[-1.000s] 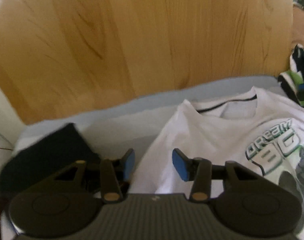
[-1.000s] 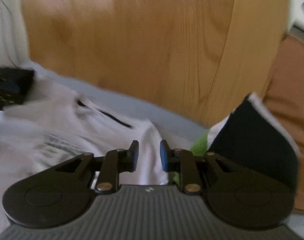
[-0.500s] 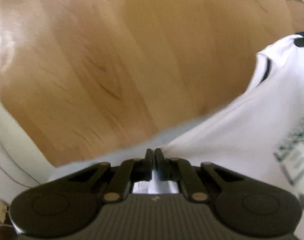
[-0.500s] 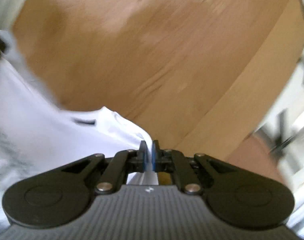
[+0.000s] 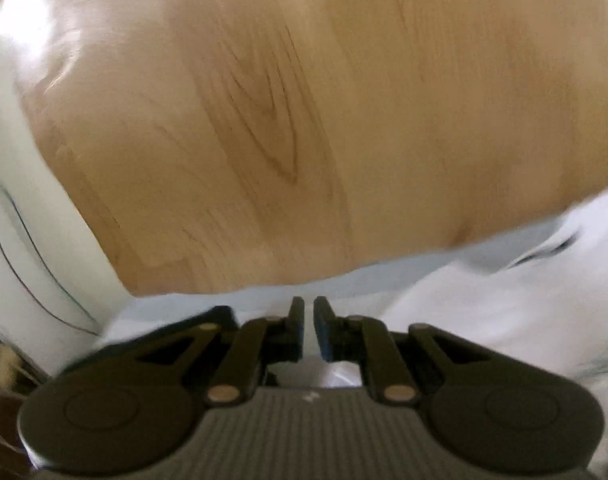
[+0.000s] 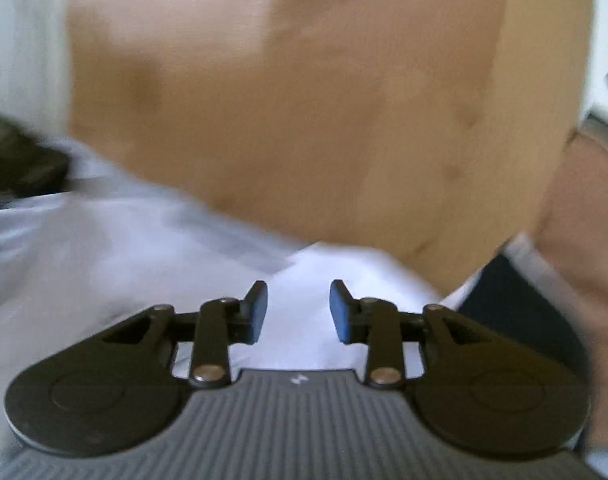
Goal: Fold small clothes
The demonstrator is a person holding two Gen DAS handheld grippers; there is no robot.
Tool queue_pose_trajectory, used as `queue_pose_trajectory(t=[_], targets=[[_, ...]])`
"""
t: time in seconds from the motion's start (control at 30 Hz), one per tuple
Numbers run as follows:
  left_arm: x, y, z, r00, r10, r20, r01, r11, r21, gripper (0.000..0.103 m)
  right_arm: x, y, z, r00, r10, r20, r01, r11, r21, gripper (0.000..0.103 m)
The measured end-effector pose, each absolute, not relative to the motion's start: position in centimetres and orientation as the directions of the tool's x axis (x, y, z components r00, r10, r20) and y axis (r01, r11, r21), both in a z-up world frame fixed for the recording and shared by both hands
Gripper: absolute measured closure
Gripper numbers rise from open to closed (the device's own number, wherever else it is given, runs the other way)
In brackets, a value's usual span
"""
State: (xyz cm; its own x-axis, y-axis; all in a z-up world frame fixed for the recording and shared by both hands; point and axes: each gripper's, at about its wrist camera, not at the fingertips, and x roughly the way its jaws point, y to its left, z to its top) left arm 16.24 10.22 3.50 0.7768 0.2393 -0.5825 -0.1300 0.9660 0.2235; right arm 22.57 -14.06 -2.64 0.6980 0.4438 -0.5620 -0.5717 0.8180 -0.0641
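A small white T-shirt with a dark-trimmed collar lies on a pale blue sheet. In the left wrist view the T-shirt (image 5: 504, 312) spreads to the right of my left gripper (image 5: 308, 328), whose jaws stand a narrow gap apart with no cloth clearly between them. In the right wrist view the T-shirt (image 6: 312, 272) lies under and ahead of my right gripper (image 6: 299, 312), which is open and empty just above the cloth. Both views are blurred.
A wooden board (image 5: 304, 120) rises behind the sheet (image 5: 344, 280) in both views. A dark navy garment with white edge (image 6: 516, 304) lies right of the right gripper. A dark object (image 6: 15, 164) sits at the far left. A white wall with thin cables (image 5: 23, 240) is at left.
Both grippers closed on the shirt half a second ago. Now the right gripper has opened and let go; the left jaws have parted slightly. Both views have shifted.
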Motion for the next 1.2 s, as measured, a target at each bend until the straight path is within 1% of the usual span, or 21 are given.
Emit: queue_pose_trajectory(t=[0.1, 0.13, 0.17, 0.23, 0.3, 0.33, 0.47, 0.53, 0.6, 0.67, 0.7, 0.73, 0.77, 0.83, 0.87, 0.9, 0.93, 1.0, 1.1, 1.17, 1.2], targets=[[10.6, 9.7, 4.1, 0.780, 0.032, -0.626, 0.010, 0.998, 0.063, 0.089, 18.6, -13.3, -4.3, 0.587, 0.525, -0.616, -0.642, 0.766, 0.042, 0.065], [8.8, 9.0, 3.2, 0.761, -0.010, -0.648, 0.055, 0.997, 0.048, 0.088, 17.8, -13.4, -5.2, 0.540, 0.548, -0.639, -0.652, 0.752, 0.094, 0.064], [7.0, 8.2, 2.0, 0.734, -0.025, -0.679, 0.092, 0.994, 0.063, 0.088, 16.8, -13.2, -6.3, 0.474, 0.565, -0.675, -0.655, 0.739, 0.158, 0.060], [4.0, 7.0, -0.8, 0.694, 0.006, -0.720, 0.144, 0.979, 0.147, 0.088, 13.7, -12.5, -6.8, 0.513, 0.559, -0.651, -0.657, 0.744, 0.120, 0.050], [0.2, 6.6, -2.5, 0.687, 0.082, -0.722, 0.152, 0.956, 0.253, 0.087, 10.5, -12.3, -6.1, 0.453, 0.601, -0.658, -0.733, 0.671, 0.109, 0.052], [-1.4, 7.5, -2.7, 0.691, 0.092, -0.717, 0.136, 0.958, 0.254, 0.087, 9.1, -12.7, -5.5, 0.403, 0.642, -0.653, -0.761, 0.631, 0.151, 0.052], [-4.5, 12.1, -0.6, 0.667, 0.100, -0.739, -0.026, 0.994, 0.110, 0.087, 6.5, -13.4, -3.9, 0.439, 0.654, -0.616, -0.765, 0.631, 0.125, 0.050], [-5.8, 13.8, 1.0, 0.692, 0.077, -0.718, -0.087, 0.996, 0.023, 0.087, 5.9, -13.1, -4.4, 0.458, 0.651, -0.605, -0.763, 0.638, 0.108, 0.050], [-7.7, 15.1, 2.9, 0.745, 0.093, -0.660, -0.127, 0.992, -0.003, 0.078, 5.8, -12.7, -4.7, 0.453, 0.664, -0.594, -0.765, 0.633, 0.124, 0.050], [-9.2, 15.7, 4.0, 0.777, 0.172, -0.605, -0.197, 0.980, 0.025, 0.040, 5.3, -12.2, -5.4, 0.444, 0.674, -0.590, -0.767, 0.626, 0.138, 0.050], [-9.9, 16.2, 4.1, 0.780, 0.216, -0.587, -0.230, 0.972, 0.052, 0.033, 4.6, -12.1, -5.2, 0.448, 0.677, -0.584, -0.772, 0.622, 0.129, 0.050], [-9.7, 16.9, 4.0, 0.769, 0.245, -0.590, -0.245, 0.966, 0.082, 0.022, 3.9, -12.3, -5.3, 0.457, 0.677, -0.576, -0.774, 0.622, 0.117, 0.050], [-9.2, 17.2, 3.5, 0.751, 0.259, -0.608, -0.246, 0.963, 0.106, 0.021, 3.3, -12.6, -5.2, 0.472, 0.677, -0.565, -0.772, 0.627, 0.105, 0.049], [-9.2, 17.4, 1.6, 0.700, 0.266, -0.663, -0.228, 0.963, 0.146, 0.022, 2.8, -13.9, -4.8, 0.516, 0.661, -0.545, -0.741, 0.664, 0.103, 0.046], [-9.0, 17.5, 0.8, 0.678, 0.260, -0.688, -0.211, 0.965, 0.157, 0.037, 3.0, -14.6, -4.6, 0.531, 0.651, -0.542, -0.719, 0.685, 0.118, 0.046], [-8.6, 17.5, -0.3, 0.651, 0.249, -0.717, -0.192, 0.968, 0.161, 0.082, 3.4, -15.2, -4.5, 0.535, 0.648, -0.542, -0.695, 0.702, 0.153, 0.046], [-8.1, 17.6, -1.1, 0.625, 0.243, -0.742, -0.189, 0.969, 0.159, 0.097, 4.0, -15.4, -4.6, 0.525, 0.651, -0.549, -0.677, 0.710, 0.195, 0.046], [-8.0, 18.2, -0.6, 0.646, 0.214, -0.733, -0.204, 0.973, 0.105, 0.098, 4.7, -14.7, -5.0, 0.492, 0.671, -0.555, -0.658, 0.704, 0.267, 0.046], [-9.4, 20.7, 4.6, 0.769, 0.254, -0.587, -0.294, 0.955, 0.029, 0.098, 4.7, -11.7, -5.9, 0.459, 0.704, -0.543, -0.673, 0.674, 0.305, 0.047], [-9.8, 23.3, 7.5, 0.813, 0.259, -0.522, -0.347, 0.935, -0.077, 0.098, 4.9, -9.2, -7.0, 0.385, 0.747, -0.542, -0.679, 0.627, 0.382, 0.047], [-9.5, 24.3, 8.4, 0.817, 0.280, -0.504, -0.377, 0.921, -0.099, 0.098, 5.0, -7.5, -7.8, 0.334, 0.772, -0.540, -0.685, 0.592, 0.424, 0.045]])
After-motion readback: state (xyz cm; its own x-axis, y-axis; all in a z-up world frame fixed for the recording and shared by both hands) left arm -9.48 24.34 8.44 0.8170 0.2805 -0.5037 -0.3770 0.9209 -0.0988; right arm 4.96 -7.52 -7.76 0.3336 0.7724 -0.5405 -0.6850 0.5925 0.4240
